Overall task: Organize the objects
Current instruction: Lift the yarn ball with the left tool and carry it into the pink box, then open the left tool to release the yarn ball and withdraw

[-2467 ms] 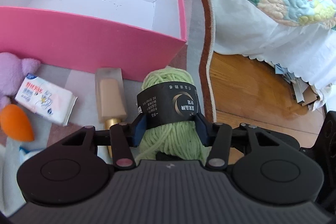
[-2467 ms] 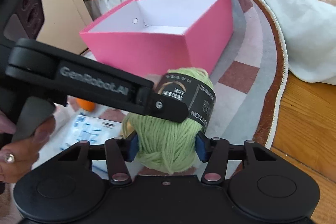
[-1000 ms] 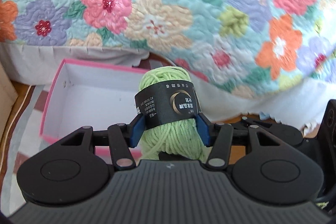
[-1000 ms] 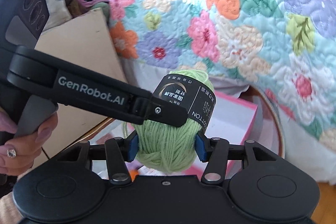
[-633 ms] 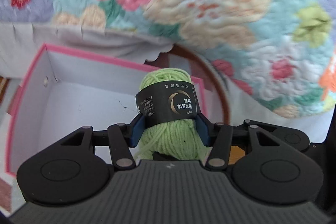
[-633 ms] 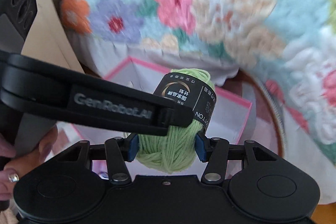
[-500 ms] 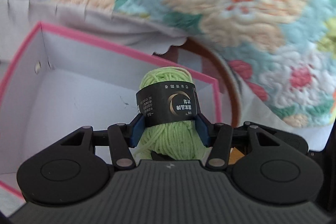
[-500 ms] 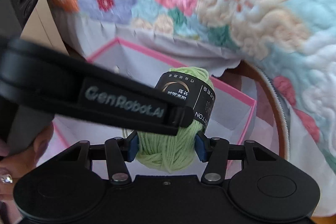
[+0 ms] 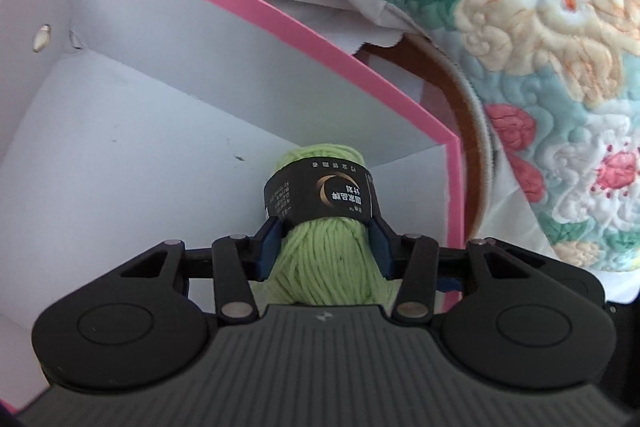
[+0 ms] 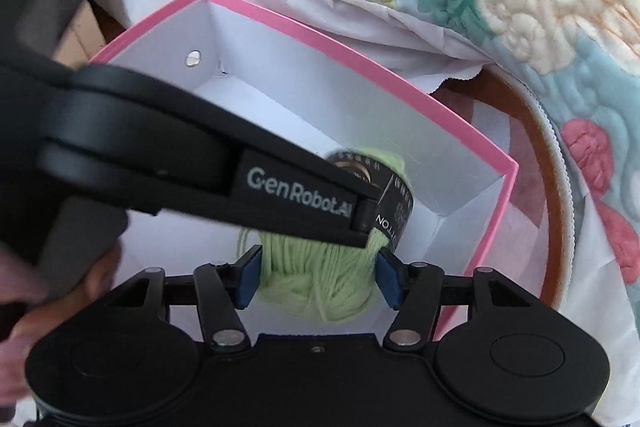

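A light green yarn ball (image 9: pixel 320 267) with a black paper label sits low inside the pink box (image 9: pixel 240 3), near its right corner. My left gripper (image 9: pixel 325 247) pinches the ball between its blue pads, and its jaws are closing further on the soft yarn. In the right wrist view the same yarn ball (image 10: pixel 312 279) lies between the pads of my right gripper (image 10: pixel 318 275). Those jaws are opening, with a thin gap on each side of the yarn. The left gripper's black finger (image 10: pixel 296 195) crosses over the ball inside the pink box (image 10: pixel 320 35).
A floral quilt (image 9: pixel 540 7) with a white skirt hangs just behind and right of the box. A round rug's brown edge (image 9: pixel 452 83) curves past the box's right side. A hand (image 10: pixel 24 303) holds the left gripper's handle. Brown cardboard (image 10: pixel 80 35) stands far left.
Both grippers came down with the yarn ball from above the box into it. The right gripper's pads have spread off the yarn, while the left pads press in tighter.
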